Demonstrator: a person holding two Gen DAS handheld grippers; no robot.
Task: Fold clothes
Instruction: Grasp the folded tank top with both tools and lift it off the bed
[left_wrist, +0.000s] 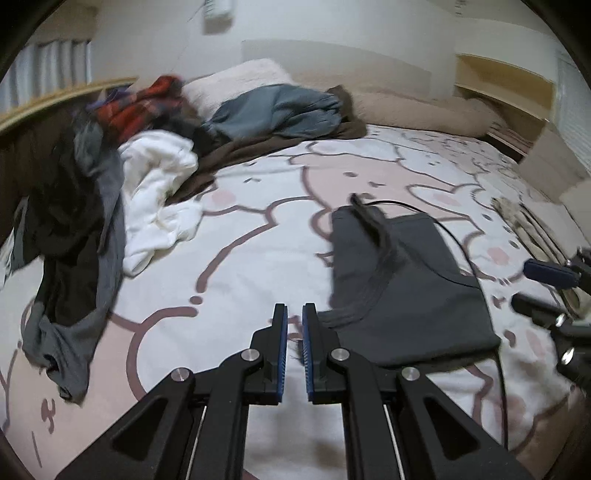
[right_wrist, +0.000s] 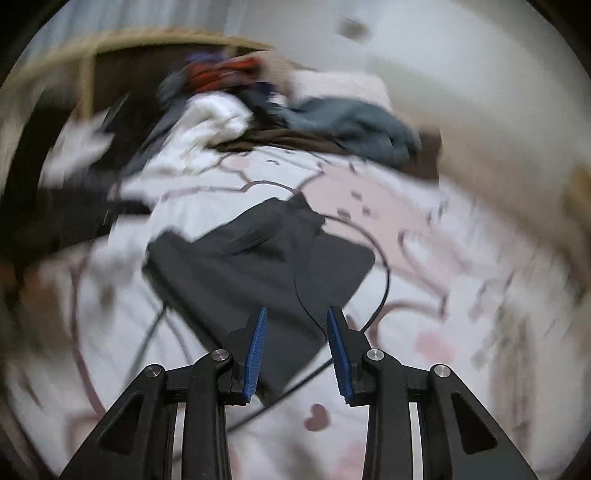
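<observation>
One folded dark grey garment (left_wrist: 406, 295) lies flat on the near right of the bed's white-and-pink cartoon-print sheet (left_wrist: 258, 229), a thin black cable (left_wrist: 465, 251) looping over it. The left gripper (left_wrist: 294, 314) is clenched on nothing beside the garment's near left edge; the right gripper (right_wrist: 295, 317) hovers above it, released and empty. On the far left sits one heap of unfolded clothes (left_wrist: 147, 147): white, grey, black, red plaid and blue pieces.

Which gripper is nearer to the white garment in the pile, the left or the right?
Left. The left gripper has the white garment up and to its left; the right gripper sits beyond the folded dark garment, farther away.
</observation>
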